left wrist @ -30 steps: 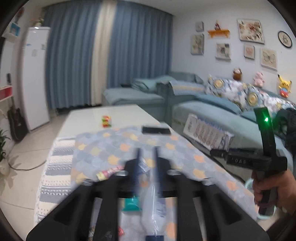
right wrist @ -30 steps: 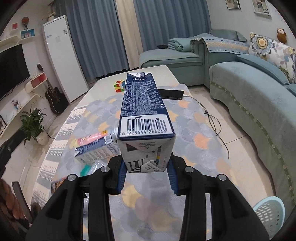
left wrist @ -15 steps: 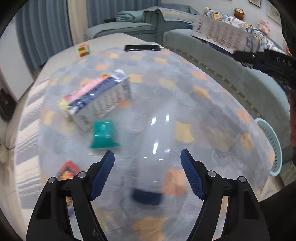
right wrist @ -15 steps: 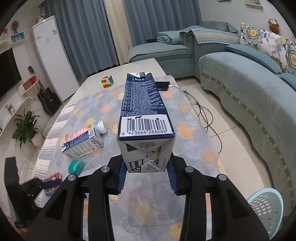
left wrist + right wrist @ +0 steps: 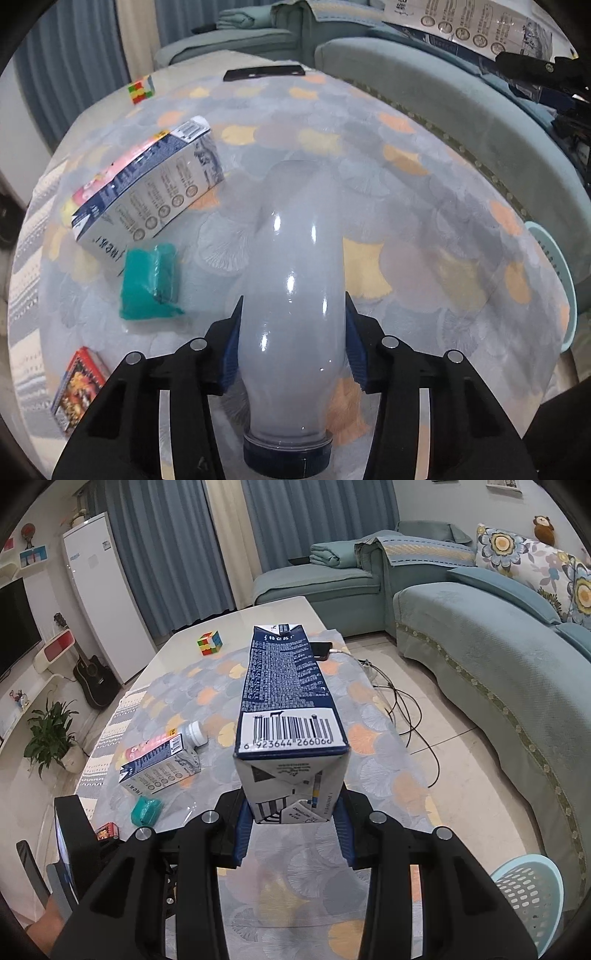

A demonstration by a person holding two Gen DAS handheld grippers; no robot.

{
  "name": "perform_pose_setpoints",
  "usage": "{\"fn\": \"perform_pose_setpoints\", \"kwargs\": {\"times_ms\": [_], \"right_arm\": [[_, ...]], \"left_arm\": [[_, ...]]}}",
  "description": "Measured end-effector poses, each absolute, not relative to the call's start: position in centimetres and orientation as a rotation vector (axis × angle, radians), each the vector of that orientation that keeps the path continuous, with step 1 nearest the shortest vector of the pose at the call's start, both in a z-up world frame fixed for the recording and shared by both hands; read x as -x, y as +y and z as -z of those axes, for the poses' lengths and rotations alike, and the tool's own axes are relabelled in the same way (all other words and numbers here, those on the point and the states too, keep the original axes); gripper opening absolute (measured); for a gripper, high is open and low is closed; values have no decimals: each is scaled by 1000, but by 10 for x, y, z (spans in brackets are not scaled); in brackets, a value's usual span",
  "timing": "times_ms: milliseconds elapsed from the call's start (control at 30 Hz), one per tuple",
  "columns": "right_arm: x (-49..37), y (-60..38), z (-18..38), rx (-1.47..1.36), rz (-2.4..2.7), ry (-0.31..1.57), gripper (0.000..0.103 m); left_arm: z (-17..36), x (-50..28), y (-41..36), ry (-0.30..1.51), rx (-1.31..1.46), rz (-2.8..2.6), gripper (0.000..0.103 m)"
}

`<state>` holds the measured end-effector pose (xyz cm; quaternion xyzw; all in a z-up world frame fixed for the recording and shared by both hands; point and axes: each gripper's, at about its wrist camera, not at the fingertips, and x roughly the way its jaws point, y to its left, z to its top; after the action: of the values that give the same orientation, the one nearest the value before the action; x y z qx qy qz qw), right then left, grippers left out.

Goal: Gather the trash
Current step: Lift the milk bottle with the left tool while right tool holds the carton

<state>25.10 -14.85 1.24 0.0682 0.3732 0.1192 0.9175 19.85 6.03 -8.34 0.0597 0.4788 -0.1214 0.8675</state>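
My left gripper [image 5: 291, 350] has its blue pads against both sides of a clear plastic bottle [image 5: 291, 295] with a dark blue cap, lying on the patterned tablecloth [image 5: 406, 184]. My right gripper [image 5: 291, 834] is shut on a dark blue milk carton [image 5: 288, 701] held above the table. A second carton [image 5: 147, 184], a teal wrapper [image 5: 151, 284] and a small red packet [image 5: 77, 387] lie left of the bottle. In the right wrist view the second carton [image 5: 159, 764], a white bottle cap [image 5: 195, 733] behind it and the teal wrapper [image 5: 146, 809] show at left.
A light blue perforated basket [image 5: 528, 897] stands on the floor at the right of the table and shows in the left wrist view [image 5: 557, 280]. A Rubik's cube [image 5: 209, 643] and a black phone [image 5: 264, 72] lie at the far end. A teal sofa [image 5: 498, 646] and cables [image 5: 402, 701] are on the right.
My left gripper dropped from facing the room down to the table, came around the clear bottle and closed its pads onto it. My right gripper rose a little with the carton.
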Motion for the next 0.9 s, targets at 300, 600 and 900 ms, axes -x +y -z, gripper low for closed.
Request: {"fn": "perform_pose_setpoints", "kwargs": {"times_ms": [300,600,900], "right_arm": [[-229,-150,-35,-77,-227,649,35],[-206,-149,-55,-31,-233,580,35],[-176,-159,-62,-38,-244,576,35]], "left_arm": [[2,-160,57,722,-59,253,44],[-53,-122,55,566,-48,254,45],[-70,-112,51,527,-27,253,45]]}}
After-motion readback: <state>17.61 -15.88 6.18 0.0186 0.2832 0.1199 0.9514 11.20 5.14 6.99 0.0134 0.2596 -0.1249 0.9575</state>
